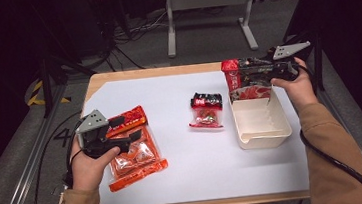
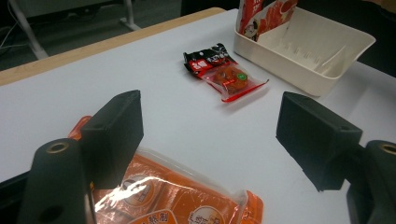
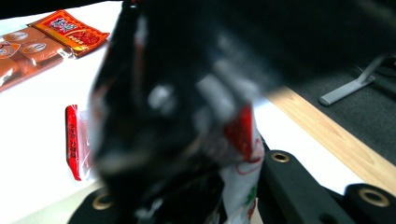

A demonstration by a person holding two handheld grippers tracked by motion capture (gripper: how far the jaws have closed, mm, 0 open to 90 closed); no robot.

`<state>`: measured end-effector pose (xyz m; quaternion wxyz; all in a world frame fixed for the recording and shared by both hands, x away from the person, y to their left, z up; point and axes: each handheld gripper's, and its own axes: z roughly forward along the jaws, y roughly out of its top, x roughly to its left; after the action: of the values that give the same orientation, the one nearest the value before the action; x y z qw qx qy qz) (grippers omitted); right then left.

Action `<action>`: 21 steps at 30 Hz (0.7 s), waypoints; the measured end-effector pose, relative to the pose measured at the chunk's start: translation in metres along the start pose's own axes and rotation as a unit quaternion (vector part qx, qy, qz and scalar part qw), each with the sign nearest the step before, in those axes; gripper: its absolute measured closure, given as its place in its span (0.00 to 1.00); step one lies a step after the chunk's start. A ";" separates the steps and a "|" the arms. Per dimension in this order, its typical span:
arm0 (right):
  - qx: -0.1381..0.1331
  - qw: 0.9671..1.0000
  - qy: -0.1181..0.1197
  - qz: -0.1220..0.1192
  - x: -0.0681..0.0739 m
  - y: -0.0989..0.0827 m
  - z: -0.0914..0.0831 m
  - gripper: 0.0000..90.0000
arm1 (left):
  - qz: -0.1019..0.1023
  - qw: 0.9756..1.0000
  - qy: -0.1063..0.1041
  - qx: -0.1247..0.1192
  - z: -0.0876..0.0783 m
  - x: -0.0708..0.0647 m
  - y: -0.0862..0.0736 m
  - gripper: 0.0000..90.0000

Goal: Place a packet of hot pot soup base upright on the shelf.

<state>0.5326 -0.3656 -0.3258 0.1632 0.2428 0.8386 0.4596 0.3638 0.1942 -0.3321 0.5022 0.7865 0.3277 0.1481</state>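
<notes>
Here, right gripper (image 1: 266,68) pinches red packet (image 1: 247,78) over bin's (image 1: 263,139) rim.

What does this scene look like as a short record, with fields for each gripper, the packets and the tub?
left gripper: open, jaws wide apart above the orange packet
right gripper: shut on the red and black packet, held upright at the tub's far end
small packet: flat on the white sheet, between the orange packet and the tub, touching neither
tub: cream, open-topped, at the right of the sheet
table: wooden edge visible beyond the sheet
</notes>
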 end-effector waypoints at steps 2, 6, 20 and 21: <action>0.001 1.000 -0.002 0.004 0.000 -0.002 -0.001 0.86 | -0.004 1.000 -0.001 -0.001 0.000 0.000 0.000 0.27; 0.003 1.000 -0.008 0.011 0.001 -0.005 -0.001 0.85 | -0.005 1.000 0.000 0.000 0.001 0.000 -0.001 0.27; 0.044 0.997 -0.045 0.037 0.007 -0.010 -0.001 0.86 | -0.008 1.000 -0.005 0.002 0.001 0.002 -0.002 0.27; 0.046 0.997 -0.047 0.038 0.007 -0.011 -0.001 0.87 | -0.010 1.000 -0.005 0.002 0.001 0.002 -0.002 0.27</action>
<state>0.5238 -0.3674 -0.3346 0.1736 0.3031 0.8402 0.4147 0.3655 0.1953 -0.3346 0.5039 0.7847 0.3333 0.1391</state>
